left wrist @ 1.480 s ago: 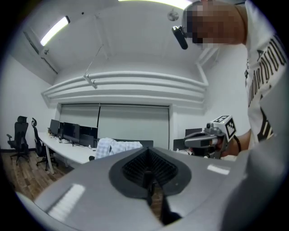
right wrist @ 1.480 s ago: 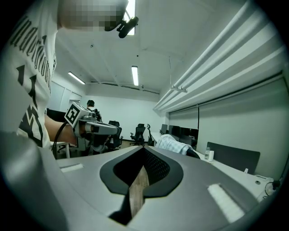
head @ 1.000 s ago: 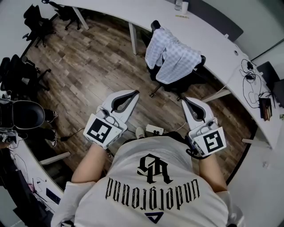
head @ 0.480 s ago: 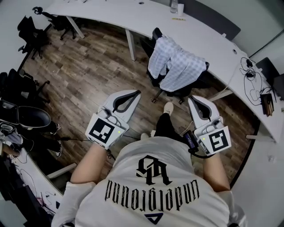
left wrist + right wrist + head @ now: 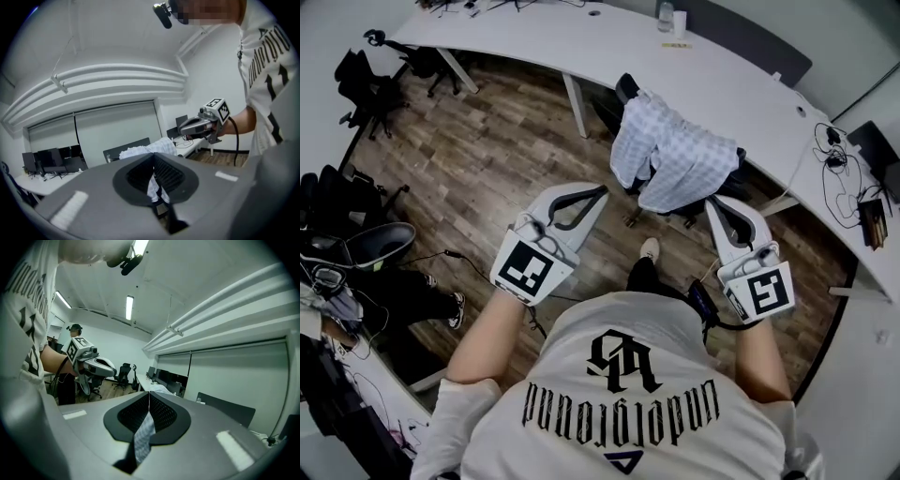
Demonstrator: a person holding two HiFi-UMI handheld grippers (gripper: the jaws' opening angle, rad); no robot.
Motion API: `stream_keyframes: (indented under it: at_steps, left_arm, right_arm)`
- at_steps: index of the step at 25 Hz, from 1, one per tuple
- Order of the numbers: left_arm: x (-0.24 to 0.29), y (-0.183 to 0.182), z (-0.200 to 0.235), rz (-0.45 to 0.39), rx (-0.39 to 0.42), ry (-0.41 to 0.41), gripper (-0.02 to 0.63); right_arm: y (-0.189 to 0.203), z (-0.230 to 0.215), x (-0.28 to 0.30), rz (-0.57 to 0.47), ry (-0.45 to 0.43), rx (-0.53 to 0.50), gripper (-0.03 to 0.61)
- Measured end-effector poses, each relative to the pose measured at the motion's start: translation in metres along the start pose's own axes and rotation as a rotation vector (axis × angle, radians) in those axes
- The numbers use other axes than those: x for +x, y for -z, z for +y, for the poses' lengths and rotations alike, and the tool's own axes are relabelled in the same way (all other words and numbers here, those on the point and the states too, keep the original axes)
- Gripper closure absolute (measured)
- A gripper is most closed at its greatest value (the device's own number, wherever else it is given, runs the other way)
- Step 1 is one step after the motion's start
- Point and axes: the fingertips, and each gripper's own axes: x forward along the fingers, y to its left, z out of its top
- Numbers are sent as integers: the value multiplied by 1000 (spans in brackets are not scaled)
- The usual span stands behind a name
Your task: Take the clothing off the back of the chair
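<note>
Clothing (image 5: 677, 155) on chair (image 5: 625, 87), wood floor (image 5: 487, 159)

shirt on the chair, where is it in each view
Head view: shirt upper centre, right of middle.
Left gripper view: centre, just over the jaws.
Right gripper view: low centre, seen through the jaw gap.
Shared landmark: dark panel beyond it.

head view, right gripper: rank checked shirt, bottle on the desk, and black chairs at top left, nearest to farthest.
1. checked shirt, draped on the chair just ahead of the right gripper.
2. bottle, on the desk, beyond the shirt.
3. black chairs, far off to the left.
</note>
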Motion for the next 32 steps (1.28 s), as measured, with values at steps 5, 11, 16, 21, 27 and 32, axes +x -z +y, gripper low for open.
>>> stream_keyframes:
  at_steps: [5,11,16,21,27,32]
  left_arm:
    - [37,-3,11,26,94,59,561]
    - [79,-11,30,56,162,161,500]
    - [118,-10,35,126,308,268,373]
    - [146,14,41,312,466,349,245]
    - [168,42,37,435,507,417,213]
    - [174,47,39,460,482,396,234]
  right_arm:
    - [13,-26,11,50,-9,1,540]
    - [26,-52,24,137,-48,-42,471]
    - [35,-60,40,224,-107,-87,385]
    - [50,-63,57,328,-157,-151,296]
    - [85,-67,71,397,-181,-171,267]
    - [90,-69,74,421,-176,-174,275]
